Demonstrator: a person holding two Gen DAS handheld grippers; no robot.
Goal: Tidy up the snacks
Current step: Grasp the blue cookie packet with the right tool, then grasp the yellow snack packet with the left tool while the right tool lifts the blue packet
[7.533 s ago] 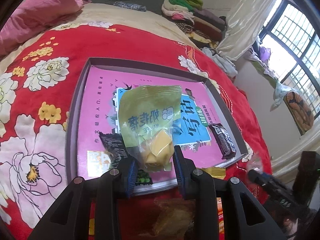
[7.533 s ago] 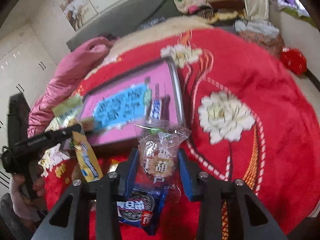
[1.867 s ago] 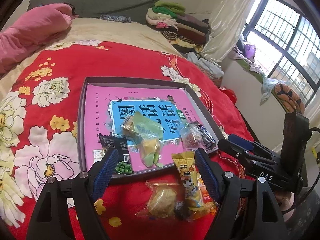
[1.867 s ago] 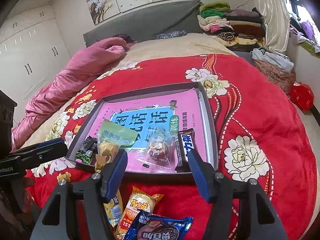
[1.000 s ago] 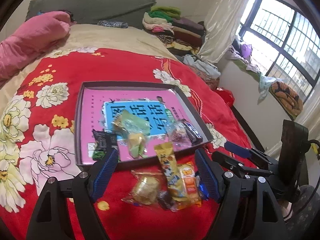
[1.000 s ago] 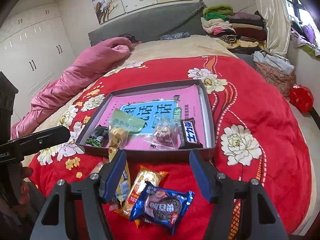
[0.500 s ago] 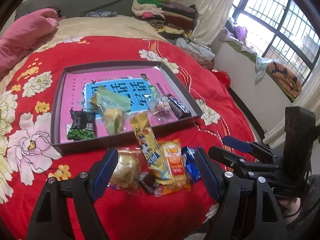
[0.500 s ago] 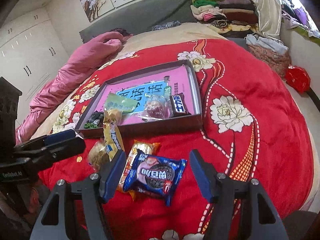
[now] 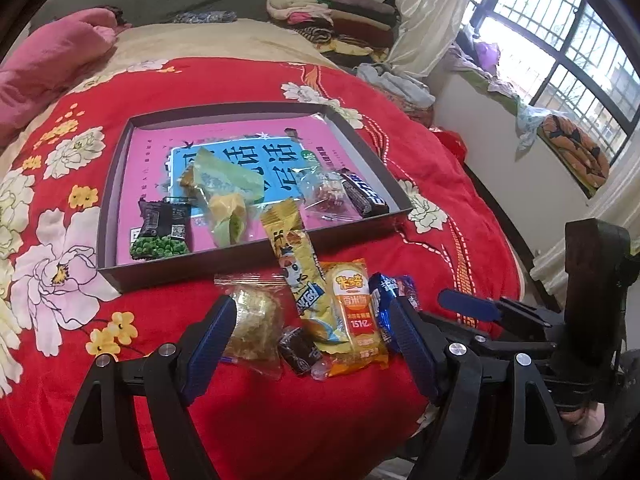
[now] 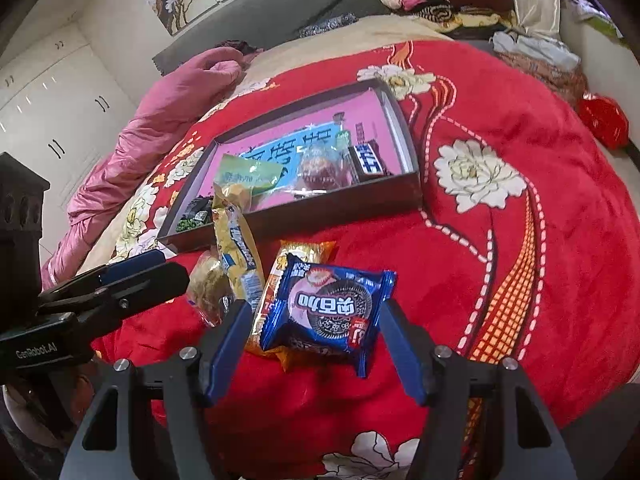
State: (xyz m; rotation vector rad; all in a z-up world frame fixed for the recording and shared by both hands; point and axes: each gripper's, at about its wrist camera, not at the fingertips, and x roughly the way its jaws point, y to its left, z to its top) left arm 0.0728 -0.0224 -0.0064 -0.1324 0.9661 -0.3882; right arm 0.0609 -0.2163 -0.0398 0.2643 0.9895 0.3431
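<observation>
The blanket (image 9: 248, 408) is soft plush cloth, matt. On it, the tray (image 9: 107, 216) looks like matt dark cardboard, with a glossy paper book cover (image 9: 152, 152) inside. Beside the tray, the blue cookie packet (image 10: 328, 312) and orange packet (image 9: 354, 312) are shiny plastic foil. The gripper fingers (image 10: 228, 344) have matt blue rubber-like pads.

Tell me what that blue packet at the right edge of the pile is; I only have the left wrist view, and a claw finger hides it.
Observer: It is a blue sandwich-cookie packet, with a dark cream-filled cookie printed on it.
Operator: Say where the right claw stands.
Observer: The right claw is open, one finger on each side of that packet, not gripping it.
Operator: Report what it lies on.
Observer: It overlaps the orange rice-cracker packet.
</observation>
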